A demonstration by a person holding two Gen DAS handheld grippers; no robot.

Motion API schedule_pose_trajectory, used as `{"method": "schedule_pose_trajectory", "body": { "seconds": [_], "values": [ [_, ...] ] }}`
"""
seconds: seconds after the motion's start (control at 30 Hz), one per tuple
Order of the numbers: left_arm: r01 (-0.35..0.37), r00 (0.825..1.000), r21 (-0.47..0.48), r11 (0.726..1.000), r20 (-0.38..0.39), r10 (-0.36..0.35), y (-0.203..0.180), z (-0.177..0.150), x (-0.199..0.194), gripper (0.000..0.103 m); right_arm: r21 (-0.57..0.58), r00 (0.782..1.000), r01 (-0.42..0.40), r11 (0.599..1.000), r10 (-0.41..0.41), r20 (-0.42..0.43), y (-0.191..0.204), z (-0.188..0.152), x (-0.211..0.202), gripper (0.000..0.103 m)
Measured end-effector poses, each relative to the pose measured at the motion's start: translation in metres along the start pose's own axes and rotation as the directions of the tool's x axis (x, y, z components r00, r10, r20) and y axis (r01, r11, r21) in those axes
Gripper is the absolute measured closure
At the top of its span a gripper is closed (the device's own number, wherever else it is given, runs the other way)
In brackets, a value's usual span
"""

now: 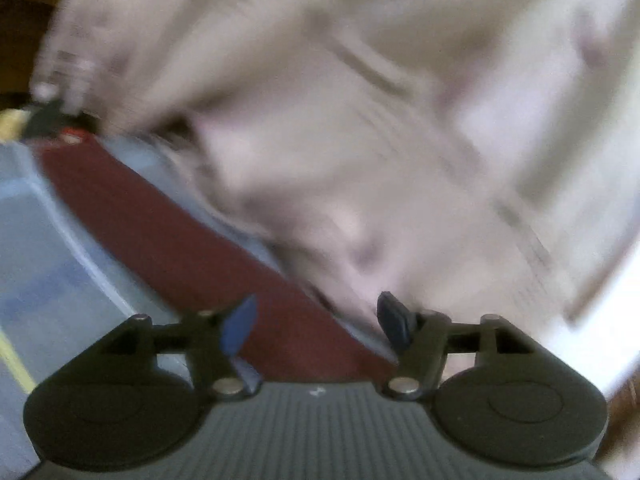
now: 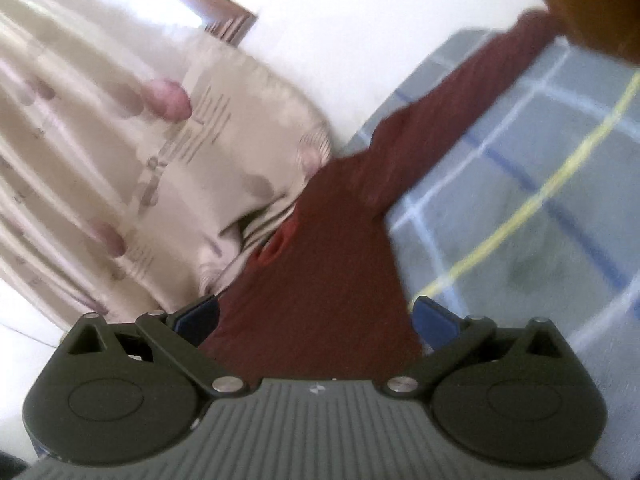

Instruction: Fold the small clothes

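Note:
A dark maroon garment (image 1: 160,232) lies as a long strip across the blue plaid bedsheet (image 1: 48,240), running from the upper left down to my left gripper (image 1: 316,322). That gripper is open; its blue pads stand apart over the cloth's near end and grip nothing. The left wrist view is heavily blurred. In the right wrist view the same maroon garment (image 2: 320,280) spreads wide between the fingers of my right gripper (image 2: 316,318), then narrows toward the upper right. The right jaws stand wide open, with the cloth lying between them on the bedsheet (image 2: 520,220).
A beige patterned pillow or quilt (image 2: 120,160) borders the garment on the left and fills most of the left wrist view (image 1: 360,120). Behind it are a white wall (image 2: 360,20) and a wooden frame (image 2: 224,12). A blurred orange-brown shape (image 2: 592,0) sits at top right.

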State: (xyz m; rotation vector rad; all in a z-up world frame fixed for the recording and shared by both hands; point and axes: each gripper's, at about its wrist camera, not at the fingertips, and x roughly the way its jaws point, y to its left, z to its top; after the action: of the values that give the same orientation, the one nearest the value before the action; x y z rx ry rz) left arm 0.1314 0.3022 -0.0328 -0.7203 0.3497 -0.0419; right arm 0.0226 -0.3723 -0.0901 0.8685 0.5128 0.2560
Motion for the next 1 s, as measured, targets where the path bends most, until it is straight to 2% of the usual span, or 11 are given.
{"method": "schedule_pose_trajectory", "body": {
  "seconds": [0.1,0.2,0.3,0.4,0.47,0.6,0.67,0.73,0.77,0.93,1.0],
  "values": [
    [0.120,0.981,0.094,0.988,-0.167,-0.104,-0.042,-0.032,0.029,0.036,-0.031,0.999,0.022,0.999,-0.021,0.035,-0.014,0.022,0.005,0.001],
    [0.168,0.961,0.101,0.981,-0.239,-0.140,-0.068,-0.056,0.051,0.036,-0.028,0.997,0.061,0.998,-0.060,0.042,-0.034,0.045,0.014,0.001],
    [0.202,0.957,0.043,0.979,-0.223,-0.187,-0.063,-0.076,0.061,0.036,-0.018,0.993,0.090,0.996,-0.088,0.080,-0.060,0.078,0.023,0.001],
    [0.174,0.964,0.005,0.985,-0.205,-0.169,-0.052,-0.097,0.065,0.036,0.024,0.976,0.152,0.988,-0.154,0.153,-0.093,0.116,0.026,0.001],
    [0.155,0.973,0.028,0.988,-0.178,-0.148,-0.051,-0.108,0.069,0.036,0.077,0.966,0.165,0.983,-0.177,0.186,-0.121,0.142,0.030,0.001],
    [0.109,0.989,0.182,0.977,-0.117,-0.089,-0.058,-0.129,0.050,0.036,0.178,0.918,0.264,0.948,-0.304,0.254,-0.170,0.191,0.037,0.001],
    [0.095,0.992,0.159,0.983,-0.100,-0.080,-0.053,-0.134,0.049,0.035,0.188,0.897,0.306,0.933,-0.349,0.272,-0.185,0.212,0.042,0.001],
    [0.085,0.992,0.116,0.990,-0.105,-0.073,-0.047,-0.132,0.050,0.024,0.215,0.887,0.338,0.916,-0.386,0.251,-0.204,0.232,0.051,0.001],
    [0.069,0.993,0.095,0.993,-0.098,-0.060,-0.044,-0.132,0.051,0.023,0.243,0.879,0.345,0.907,-0.403,0.255,-0.213,0.239,0.053,0.001],
    [0.023,0.996,0.068,0.997,-0.093,-0.017,-0.038,-0.132,0.050,0.023,0.395,0.892,0.269,0.879,-0.381,0.242,-0.255,0.255,0.075,0.002],
    [0.016,0.994,0.092,0.996,-0.105,-0.007,-0.042,-0.133,0.052,0.023,0.420,0.899,0.263,0.869,-0.379,0.220,-0.264,0.257,0.086,0.020]
  ]
}}
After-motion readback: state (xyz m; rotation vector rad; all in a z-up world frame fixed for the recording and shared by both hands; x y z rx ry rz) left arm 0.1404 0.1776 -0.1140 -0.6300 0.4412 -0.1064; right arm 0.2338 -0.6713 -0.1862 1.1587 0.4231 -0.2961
